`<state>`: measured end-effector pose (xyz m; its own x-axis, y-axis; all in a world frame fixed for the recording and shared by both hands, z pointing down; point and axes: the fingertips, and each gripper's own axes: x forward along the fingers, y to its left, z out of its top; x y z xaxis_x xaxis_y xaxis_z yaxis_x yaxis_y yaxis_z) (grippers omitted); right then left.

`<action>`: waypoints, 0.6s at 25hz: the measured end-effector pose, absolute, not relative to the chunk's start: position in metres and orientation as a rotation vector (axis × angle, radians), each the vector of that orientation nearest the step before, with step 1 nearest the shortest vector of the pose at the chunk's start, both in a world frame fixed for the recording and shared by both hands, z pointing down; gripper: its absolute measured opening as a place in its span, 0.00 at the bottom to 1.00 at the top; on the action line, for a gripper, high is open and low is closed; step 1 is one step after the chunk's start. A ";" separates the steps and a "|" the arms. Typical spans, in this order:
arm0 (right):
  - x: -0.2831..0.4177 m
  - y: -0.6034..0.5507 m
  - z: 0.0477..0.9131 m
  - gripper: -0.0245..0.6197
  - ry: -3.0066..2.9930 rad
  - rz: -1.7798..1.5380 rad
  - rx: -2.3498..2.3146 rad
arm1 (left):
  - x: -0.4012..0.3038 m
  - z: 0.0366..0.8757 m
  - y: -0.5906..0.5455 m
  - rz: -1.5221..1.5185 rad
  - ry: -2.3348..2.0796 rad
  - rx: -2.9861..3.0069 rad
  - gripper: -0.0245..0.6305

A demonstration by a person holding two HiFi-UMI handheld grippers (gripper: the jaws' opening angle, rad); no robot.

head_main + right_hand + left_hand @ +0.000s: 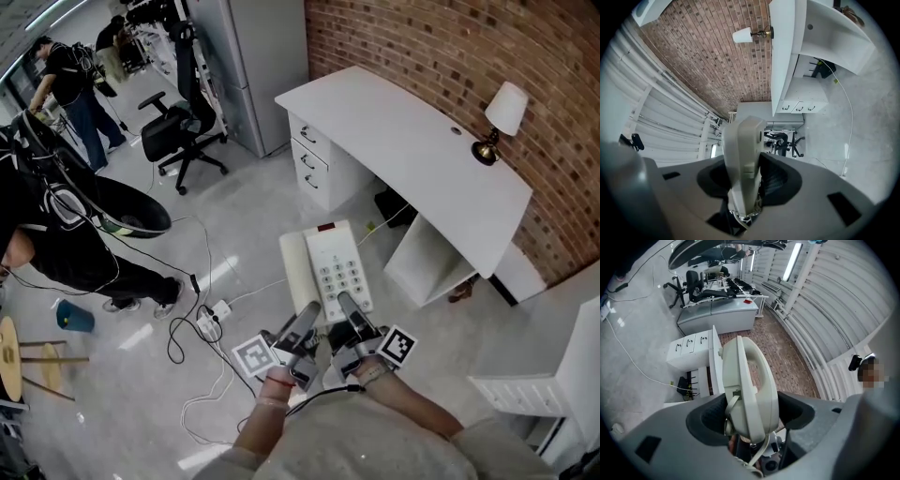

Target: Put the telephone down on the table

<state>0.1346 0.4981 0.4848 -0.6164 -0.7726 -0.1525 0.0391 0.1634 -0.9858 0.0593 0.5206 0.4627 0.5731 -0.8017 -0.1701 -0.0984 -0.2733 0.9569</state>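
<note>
Phone (328, 267) is up in the air over the floor, well short of the table (412, 141), so nothing's put down yet. Both claws are clamped on its near edge: left gripper (302, 323) on the handset (298, 267) side, right gripper (352, 314) on the other. My worry: it all hangs off that one edge, so it could droop or twist loose if my hands drift apart. Tilt it and the handset might slide off. The cord (757, 458) dangling underneath could snag too.

Bright, even light comes from ceiling tubes (792, 261) and leaves glare on the glossy floor (221, 273). Both gripper views bend strongly toward dark round edges; their foreground seems slightly blurred.
</note>
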 end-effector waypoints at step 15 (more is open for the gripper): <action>0.156 0.393 0.494 0.27 1.766 -1.535 -0.703 | 0.080 0.475 0.415 -0.809 -0.767 1.728 0.52</action>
<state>0.1557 0.3926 0.4939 -0.6197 -0.7711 -0.1458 0.0368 0.1570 -0.9869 0.0796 0.4149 0.4751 0.5689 -0.8076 -0.1553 -0.1116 -0.2629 0.9584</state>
